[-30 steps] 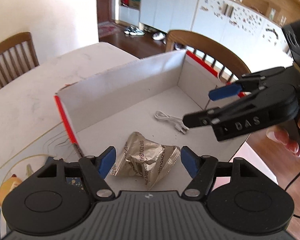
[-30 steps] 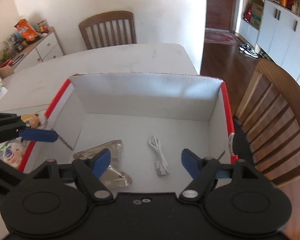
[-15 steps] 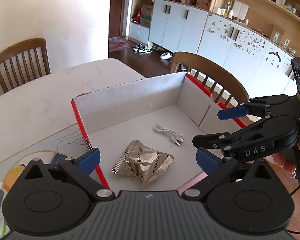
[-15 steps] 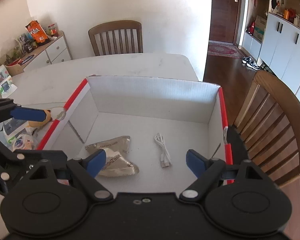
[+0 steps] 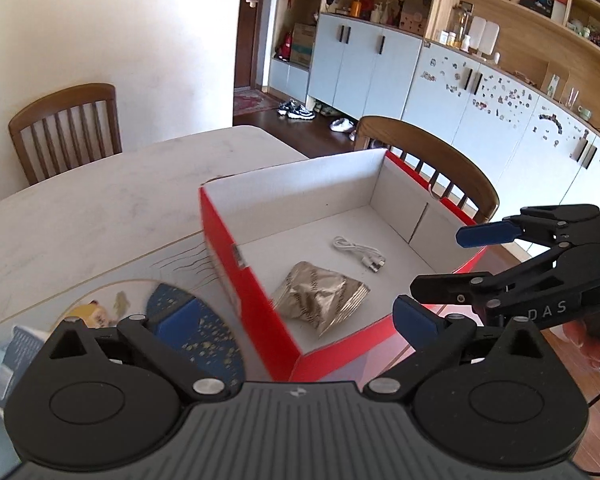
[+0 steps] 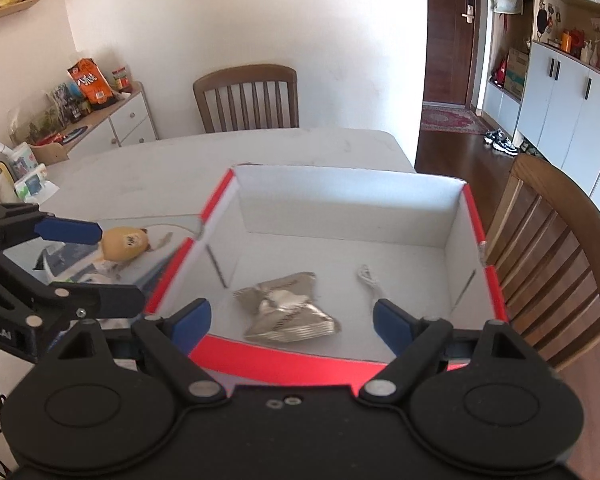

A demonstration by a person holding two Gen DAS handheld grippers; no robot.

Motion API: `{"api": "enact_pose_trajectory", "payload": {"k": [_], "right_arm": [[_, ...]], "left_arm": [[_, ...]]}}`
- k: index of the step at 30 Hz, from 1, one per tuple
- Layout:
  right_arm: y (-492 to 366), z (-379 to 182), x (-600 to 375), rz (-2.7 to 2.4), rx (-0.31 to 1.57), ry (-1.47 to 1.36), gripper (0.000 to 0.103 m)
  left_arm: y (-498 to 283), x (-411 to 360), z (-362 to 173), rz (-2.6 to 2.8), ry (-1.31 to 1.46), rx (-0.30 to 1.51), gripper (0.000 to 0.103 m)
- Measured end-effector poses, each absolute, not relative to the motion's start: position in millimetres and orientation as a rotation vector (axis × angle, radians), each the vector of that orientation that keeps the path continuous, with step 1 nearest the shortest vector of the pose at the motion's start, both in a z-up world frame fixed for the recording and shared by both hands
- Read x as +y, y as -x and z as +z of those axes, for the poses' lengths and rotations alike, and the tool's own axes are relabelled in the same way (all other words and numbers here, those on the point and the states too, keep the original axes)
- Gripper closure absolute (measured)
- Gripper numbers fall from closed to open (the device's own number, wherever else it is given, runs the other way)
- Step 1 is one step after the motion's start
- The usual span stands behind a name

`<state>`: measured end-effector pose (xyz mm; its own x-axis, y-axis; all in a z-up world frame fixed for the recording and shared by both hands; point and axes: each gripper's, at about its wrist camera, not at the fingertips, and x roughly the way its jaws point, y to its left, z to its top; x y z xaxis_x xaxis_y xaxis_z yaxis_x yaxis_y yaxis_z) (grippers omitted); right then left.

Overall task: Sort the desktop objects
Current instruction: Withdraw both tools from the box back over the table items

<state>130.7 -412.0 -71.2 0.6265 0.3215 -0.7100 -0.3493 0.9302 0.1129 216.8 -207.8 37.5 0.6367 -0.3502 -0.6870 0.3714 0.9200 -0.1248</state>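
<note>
A red cardboard box (image 5: 252,280) (image 6: 284,364) with a white inside stands on the pale table. On its floor lie a crumpled gold foil packet (image 5: 320,300) (image 6: 288,312) and a coiled white USB cable (image 5: 360,252) (image 6: 370,280). My left gripper (image 5: 296,318) (image 6: 120,267) hangs open above the box's near left corner, holding nothing. At the box's right side my right gripper (image 6: 292,320) (image 5: 452,258) is also open and empty, just outside the near wall. Neither gripper touches the packet or the cable.
Left of the box lie a yellow plush toy (image 6: 124,244) and a blue speckled oval print (image 5: 204,336) on a mat. Wooden chairs stand at the far side (image 6: 246,96) and the right side (image 6: 556,248) of the table. A sideboard (image 6: 112,116) with snacks is far left.
Both grippers have pulled back and upward, away from the box's inside. The left jaws have spread wider. The foil packet and the cable stay where they lay.
</note>
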Motion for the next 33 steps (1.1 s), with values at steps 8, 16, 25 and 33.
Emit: {"api": "enact_pose_trajectory", "payload": {"k": [8, 16, 25, 33], "right_arm": [[-105.7, -63.6, -371.3, 0.388, 0.759, 0.049, 0.006], [-92.3, -64.8, -330.8, 0.402, 0.747, 0.036, 0.005], [-75.4, -73.0, -277.4, 0.417, 0.744, 0.052, 0.005], [-70.2, -82.5, -234.2, 0.439, 0.750, 0.090, 0.006]], "left_arm": [[-194.1, -166.3, 39.0, -0.416, -0.013, 0.740, 0.000], [-176.0, -115.8, 40.4, -0.382, 0.037, 0.748, 0.000], [-159.8, -53.7, 37.8, -0.264, 0.088, 0.703, 0.000], [-143.1, -6.4, 26.5, -0.181, 0.105, 0.690, 0.000]]}}
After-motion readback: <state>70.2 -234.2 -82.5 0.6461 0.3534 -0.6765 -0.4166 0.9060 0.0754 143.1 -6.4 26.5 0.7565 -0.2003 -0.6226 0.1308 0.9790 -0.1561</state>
